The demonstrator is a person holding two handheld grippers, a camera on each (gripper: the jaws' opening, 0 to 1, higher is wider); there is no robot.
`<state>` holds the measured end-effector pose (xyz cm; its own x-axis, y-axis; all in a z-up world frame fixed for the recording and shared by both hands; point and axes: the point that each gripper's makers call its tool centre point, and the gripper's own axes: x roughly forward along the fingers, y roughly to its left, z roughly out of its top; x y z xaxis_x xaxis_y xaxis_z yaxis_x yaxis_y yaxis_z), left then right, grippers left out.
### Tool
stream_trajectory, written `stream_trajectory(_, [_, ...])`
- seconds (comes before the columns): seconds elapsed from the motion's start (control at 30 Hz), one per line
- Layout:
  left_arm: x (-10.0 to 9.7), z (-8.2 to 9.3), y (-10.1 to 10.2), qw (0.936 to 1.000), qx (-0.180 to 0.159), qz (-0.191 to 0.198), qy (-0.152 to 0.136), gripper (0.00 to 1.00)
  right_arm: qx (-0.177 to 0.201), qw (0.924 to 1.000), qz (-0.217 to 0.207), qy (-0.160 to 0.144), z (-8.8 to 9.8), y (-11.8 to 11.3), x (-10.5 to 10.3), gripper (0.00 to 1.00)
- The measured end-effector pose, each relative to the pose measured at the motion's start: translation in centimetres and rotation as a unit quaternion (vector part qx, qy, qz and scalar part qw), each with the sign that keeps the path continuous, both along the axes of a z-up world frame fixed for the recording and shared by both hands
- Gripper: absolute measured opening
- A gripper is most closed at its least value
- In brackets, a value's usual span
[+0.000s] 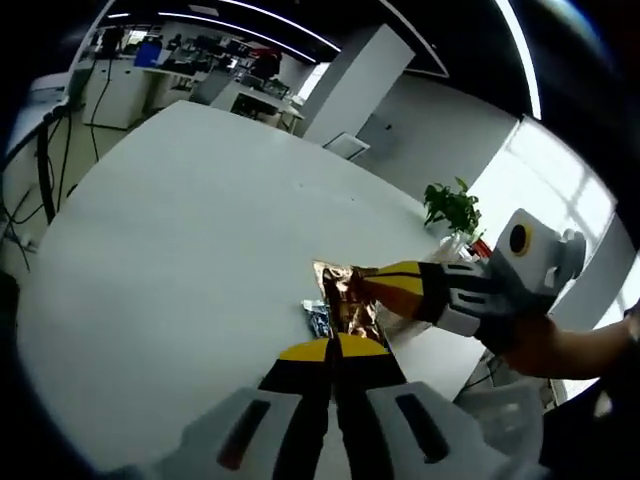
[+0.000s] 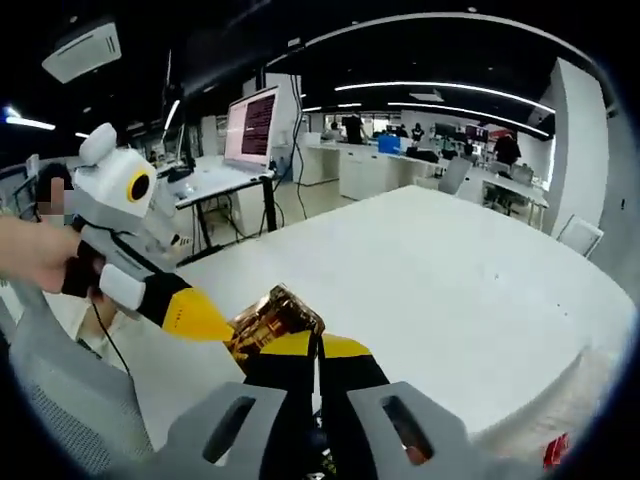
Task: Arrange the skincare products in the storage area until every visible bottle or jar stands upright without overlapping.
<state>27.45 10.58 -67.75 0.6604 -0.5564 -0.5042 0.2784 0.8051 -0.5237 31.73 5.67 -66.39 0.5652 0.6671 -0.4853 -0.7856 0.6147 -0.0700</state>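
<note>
Both tongs pinch one crinkled copper-gold foil packet [image 1: 347, 295] above the white tabletop [image 1: 180, 250]: the left tongs [image 1: 332, 348] closed on its near edge, the right tongs [image 1: 372, 283] on its side. A small silvery-blue sachet [image 1: 317, 318] lies beside. Next, probably, standing the packet upright.

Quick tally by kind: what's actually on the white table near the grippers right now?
Shiny copper-gold foil packet: 1, with both grippers on it
Small blue-silver packet: 1, lying beside it
Left gripper: 1
Right gripper: 1
Total: 2 packets, 2 grippers. No bottle or jar is visible on the white table.
</note>
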Motion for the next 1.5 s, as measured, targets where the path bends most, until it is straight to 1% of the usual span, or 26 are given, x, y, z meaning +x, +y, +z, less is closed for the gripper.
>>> stream_trajectory(0.13, [0.4, -1.8, 0.3, 0.9999, 0.008, 0.003, 0.014, 0.02, -0.025, 0.9996, 0.01, 0.004, -1.7, 0.5, 0.5, 0.01])
stream_trajectory(0.2, [0.3, -1.9, 0.4, 0.9997, 0.01, 0.004, 0.02, 0.02, -0.034, 0.9993, 0.012, 0.01, -2.6, 0.5, 0.9, 0.01])
stream_trajectory(0.27, [0.9, -3.1, 0.3, 0.9996, 0.015, 0.002, 0.026, 0.02, -0.044, 0.9988, 0.015, 0.015, -3.6, 0.5, 1.1, 0.01])
stream_trajectory(0.33, [1.0, -3.6, 0.3, 0.9992, 0.022, 0.0, 0.033, 0.02, -0.059, 0.9978, 0.021, 0.021, -4.5, 0.5, 1.2, 0.01])
stream_trajectory(0.43, [1.1, -4.6, 0.3, 0.9988, 0.027, -0.001, 0.041, 0.02, -0.072, 0.9967, 0.026, 0.028, -5.6, 0.6, 1.4, 0.01])
stream_trajectory(0.5, [1.3, -5.2, 0.2, 0.9984, 0.031, -0.002, 0.047, 0.02, -0.076, 0.9962, 0.028, 0.032, -6.5, 0.8, 1.9, 0.01])
stream_trajectory(0.53, [1.3, -5.3, 0.2, 0.9983, 0.031, -0.002, 0.049, 0.02, -0.081, 0.9957, 0.03, 0.033, -6.7, 0.8, 1.9, 0.01])
stream_trajectory(0.6, [1.9, -6.6, 0.4, 0.9978, 0.035, -0.003, 0.056, 0.02, -0.094, 0.9942, 0.036, 0.037, -7.5, 0.9, 2.1, 0.01])
stream_trajectory(0.67, [1.9, -6.7, 0.5, 0.9973, 0.04, -0.004, 0.062, 0.02, -0.097, 0.9938, 0.034, 0.042, -8.2, 1.0, 2.3, 0.01])
stream_trajectory(0.73, [1.9, -7.2, 0.5, 0.9967, 0.046, -0.006, 0.068, 0.02, -0.105, 0.9929, 0.039, 0.041, -8.6, 0.9, 2.2, 0.01])
stream_trajectory(0.8, [2.1, -7.8, 0.5, 0.9963, 0.046, -0.008, 0.071, 0.02, -0.112, 0.9919, 0.041, 0.044, -9.1, 0.8, 2.2, 0.01])
stream_trajectory(0.83, [2.2, -8.4, 0.5, 0.9958, 0.052, -0.011, 0.075, 0.02, -0.113, 0.9917, 0.042, 0.045, -9.2, 0.8, 2.2, 0.01])
stream_trajectory(0.87, [2.3, -8.6, 0.5, 0.9955, 0.055, -0.013, 0.075, 0.02, -0.115, 0.9914, 0.042, 0.047, -9.4, 0.8, 2.2, 0.01])
stream_trajectory(0.93, [2.3, -8.9, 0.5, 0.9951, 0.058, -0.014, 0.079, 0.02, -0.123, 0.9901, 0.046, 0.049, -9.9, 0.8, 2.4, 0.01])
stream_trajectory(0.97, [2.2, -8.6, 0.5, 0.995, 0.059, -0.014, 0.079, 0.02, -0.125, 0.9899, 0.047, 0.047, -10.0, 0.8, 2.4, 0.01])
stream_trajectory(1.2, [2.2, -8.5, 0.4, 0.995, 0.062, -0.014, 0.078, 0.03, -0.137, 0.9879, 0.058, 0.042, -10.4, 0.8, 2.6, 0.01])
stream_trajectory(1.3, [2.5, -8.6, 0.5, 0.9948, 0.07, -0.021, 0.071, 0.04, -0.139, 0.9877, 0.061, 0.037, -10.4, 0.9, 2.7, 0.01])
stream_trajectory(1.33, [2.5, -8.6, 0.6, 0.9945, 0.075, -0.025, 0.068, 0.04, -0.14, 0.9876, 0.061, 0.036, -10.4, 0.9, 2.7, 0.01])
stream_trajectory(1.4, [2.5, -8.7, 0.8, 0.9927, 0.098, -0.041, 0.057, 0.04, -0.143, 0.9873, 0.062, 0.033, -10.4, 0.9, 2.8, 0.01])
stream_trajectory(1.43, [2.4, -8.7, 0.9, 0.9906, 0.114, -0.052, 0.054, 0.04, -0.143, 0.9874, 0.06, 0.033, -10.4, 0.9, 2.8, 0.01])
stream_trajectory(1.47, [2.4, -8.6, 1.0, 0.9897, 0.122, -0.054, 0.052, 0.05, -0.142, 0.9876, 0.058, 0.034, -10.4, 0.9, 2.7, 0.01])
stream_trajectory(1.5, [2.5, -8.5, 1.4, 0.9871, 0.143, -0.058, 0.042, 0.06, -0.142, 0.9877, 0.057, 0.034, -10.4, 0.8, 2.7, 0.01])
